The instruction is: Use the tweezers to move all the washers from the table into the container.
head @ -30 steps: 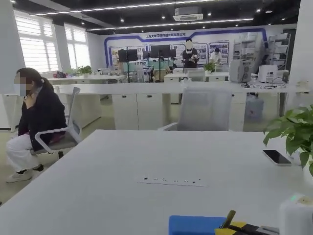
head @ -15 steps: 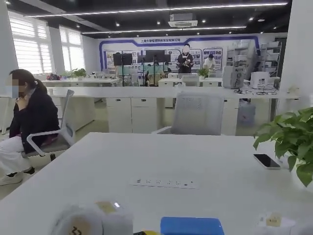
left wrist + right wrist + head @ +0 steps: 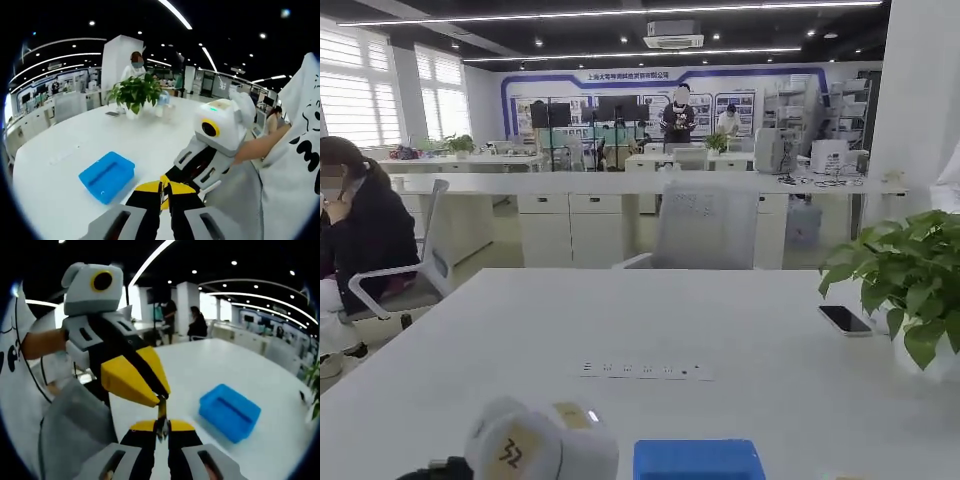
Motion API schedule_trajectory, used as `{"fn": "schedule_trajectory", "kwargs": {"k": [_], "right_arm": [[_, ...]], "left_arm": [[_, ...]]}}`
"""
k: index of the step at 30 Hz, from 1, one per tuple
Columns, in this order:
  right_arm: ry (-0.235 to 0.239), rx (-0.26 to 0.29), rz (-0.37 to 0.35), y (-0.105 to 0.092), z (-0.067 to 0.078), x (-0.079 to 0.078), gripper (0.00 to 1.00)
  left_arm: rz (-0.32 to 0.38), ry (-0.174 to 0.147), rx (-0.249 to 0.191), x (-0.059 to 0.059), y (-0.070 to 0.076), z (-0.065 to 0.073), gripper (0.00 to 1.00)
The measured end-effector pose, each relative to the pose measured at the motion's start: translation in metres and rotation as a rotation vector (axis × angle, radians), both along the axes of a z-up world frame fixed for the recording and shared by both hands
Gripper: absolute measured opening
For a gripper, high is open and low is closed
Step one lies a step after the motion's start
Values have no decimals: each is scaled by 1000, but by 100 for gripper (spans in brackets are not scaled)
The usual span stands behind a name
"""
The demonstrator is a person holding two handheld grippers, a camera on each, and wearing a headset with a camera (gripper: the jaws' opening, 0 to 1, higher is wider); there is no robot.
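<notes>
Over the smooth white table (image 3: pixel 60 165) sits one blue rectangular container (image 3: pixel 106 176); left gripper (image 3: pixel 164 187), yellow-tipped jaws pressed together, right gripper (image 3: pixel 161 427) pinching one thin tweezers (image 3: pixel 162 411).

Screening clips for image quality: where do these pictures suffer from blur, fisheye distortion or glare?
Head view: evenly lit, far wall sharp, but a gripper at the bottom edge is blurred. Left gripper view: fisheye bends the ceiling lights and table; the blue container is clear. Right gripper view: the left gripper, very close, looks soft and oversized.
</notes>
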State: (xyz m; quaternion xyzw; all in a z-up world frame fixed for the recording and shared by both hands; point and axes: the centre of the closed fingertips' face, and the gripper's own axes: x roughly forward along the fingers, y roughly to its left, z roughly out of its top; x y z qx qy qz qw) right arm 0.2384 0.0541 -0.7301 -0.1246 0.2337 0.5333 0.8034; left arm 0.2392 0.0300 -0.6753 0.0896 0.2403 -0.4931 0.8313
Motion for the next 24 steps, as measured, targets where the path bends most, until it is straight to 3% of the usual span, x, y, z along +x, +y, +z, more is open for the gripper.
{"fn": "schedule_trajectory", "kwargs": {"k": [3, 5, 6, 8, 15, 18, 21, 23, 24], "right_arm": [[-15, -39, 10, -2, -7, -1, 4], [-37, -74, 17, -4, -11, -2, 4], [-49, -99, 21, -6, -14, -2, 4], [-67, -128, 21, -8, -18, 0, 4], [-163, -240, 0, -21, -31, 14, 5], [-163, -257, -12, -24, -40, 17, 5], [-92, -250, -49, -29, -53, 17, 6], [-65, -231, -66, -31, -58, 18, 7], [-21, -219, -92, -33, -63, 17, 8]], "left_arm": [[-40, -30, 40, -2, -2, -9, 0], [-89, -19, 65, -6, -4, -16, 0], [-81, -18, 70, -4, -5, -18, 0], [-76, -52, 110, 2, -2, -23, 0], [-61, -29, 124, 10, -1, -39, 0], [-71, -20, 147, 12, 1, -53, 0], [-84, -8, 153, 12, -1, -66, 0], [-100, -25, 185, 12, 0, -74, 0], [-114, -37, 218, 12, 1, -80, 0]]}}
